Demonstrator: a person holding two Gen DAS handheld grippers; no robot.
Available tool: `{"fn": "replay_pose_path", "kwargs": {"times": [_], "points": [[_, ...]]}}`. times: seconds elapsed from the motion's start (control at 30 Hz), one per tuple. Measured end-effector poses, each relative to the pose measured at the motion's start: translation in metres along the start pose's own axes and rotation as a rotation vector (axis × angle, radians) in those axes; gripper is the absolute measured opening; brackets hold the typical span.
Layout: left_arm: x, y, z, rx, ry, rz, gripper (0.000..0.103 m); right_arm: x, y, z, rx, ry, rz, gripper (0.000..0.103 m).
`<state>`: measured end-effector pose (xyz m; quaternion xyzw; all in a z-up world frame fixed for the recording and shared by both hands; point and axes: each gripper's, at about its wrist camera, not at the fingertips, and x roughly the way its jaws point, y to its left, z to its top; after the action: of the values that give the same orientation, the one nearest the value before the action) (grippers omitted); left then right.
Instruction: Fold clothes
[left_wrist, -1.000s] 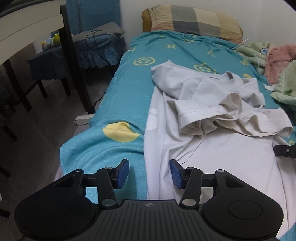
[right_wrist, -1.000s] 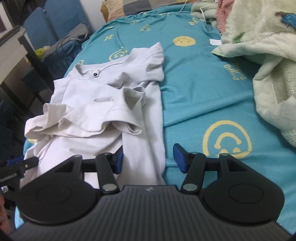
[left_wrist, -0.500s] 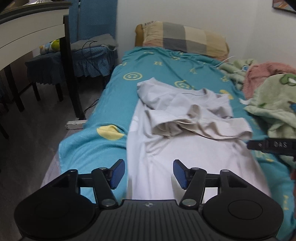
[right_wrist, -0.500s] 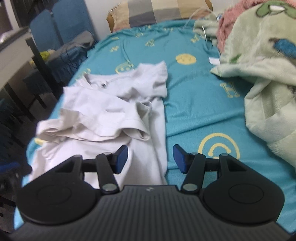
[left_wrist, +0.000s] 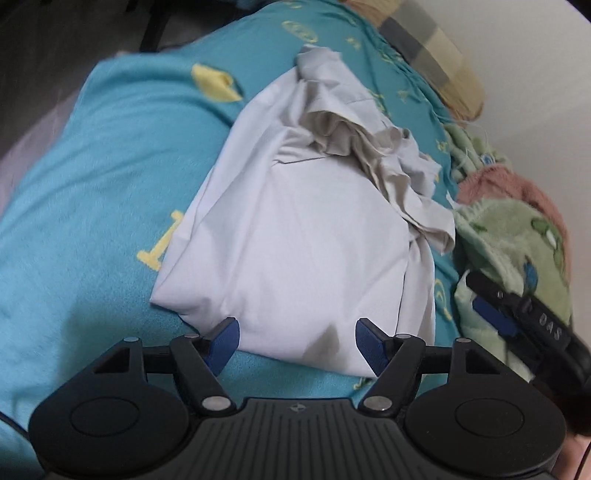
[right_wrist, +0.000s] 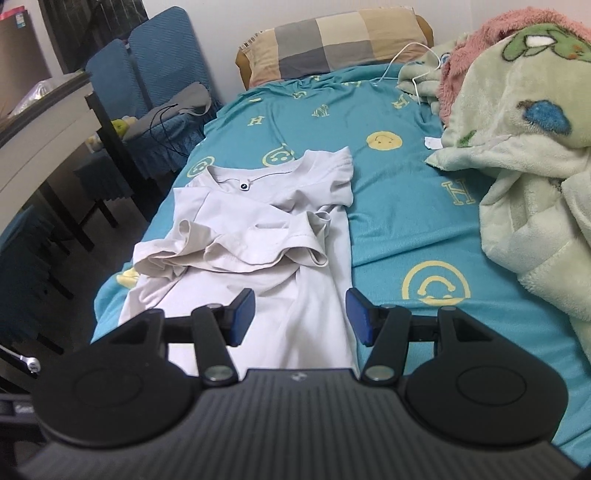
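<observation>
A pale grey T-shirt (left_wrist: 303, 236) lies partly folded on the teal bedsheet (left_wrist: 92, 206), its sleeves bunched across the chest. My left gripper (left_wrist: 297, 341) hovers over the shirt's near hem, jaws opening, nothing pressed between the blue pads. The right wrist view shows the same T-shirt (right_wrist: 258, 236) with its collar toward the pillow. My right gripper (right_wrist: 300, 316) hangs open above the shirt's lower right part, not touching it. The right gripper's finger (left_wrist: 517, 314) also shows at the right edge of the left wrist view.
A green fleece blanket (right_wrist: 517, 155) and a pink one (right_wrist: 476, 48) are heaped along the bed's right side. A checked pillow (right_wrist: 332, 40) lies at the head. A blue chair (right_wrist: 147, 81) and a dark table leg (right_wrist: 110, 147) stand left of the bed.
The left gripper rolled and swung over the bed, looking down on the shirt's hem, and its jaws widened. The right gripper rose and drew back, showing more of the bed.
</observation>
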<state>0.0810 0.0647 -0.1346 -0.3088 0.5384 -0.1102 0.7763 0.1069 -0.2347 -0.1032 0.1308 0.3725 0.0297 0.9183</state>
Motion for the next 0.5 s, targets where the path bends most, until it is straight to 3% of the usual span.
{"fn": "replay_pose_path", "kwargs": {"times": [0.1, 0.3, 0.43, 0.5], "points": [[0.005, 0.010, 0.004, -0.069, 0.006, -0.023, 0.071, 0.003, 0.004, 0.001, -0.008, 0.005, 0.009, 0.057], [-0.001, -0.004, -0.006, -0.013, 0.027, 0.005, 0.074, 0.006, 0.012, 0.000, -0.029, 0.016, 0.024, 0.057], [0.008, -0.006, -0.010, -0.027, 0.090, -0.009, 0.076, 0.006, 0.015, 0.000, -0.033, 0.020, 0.032, 0.057], [0.012, -0.001, -0.010, -0.044, 0.077, 0.012, 0.075, 0.007, 0.014, 0.001, -0.025, 0.021, 0.036, 0.057]]}}
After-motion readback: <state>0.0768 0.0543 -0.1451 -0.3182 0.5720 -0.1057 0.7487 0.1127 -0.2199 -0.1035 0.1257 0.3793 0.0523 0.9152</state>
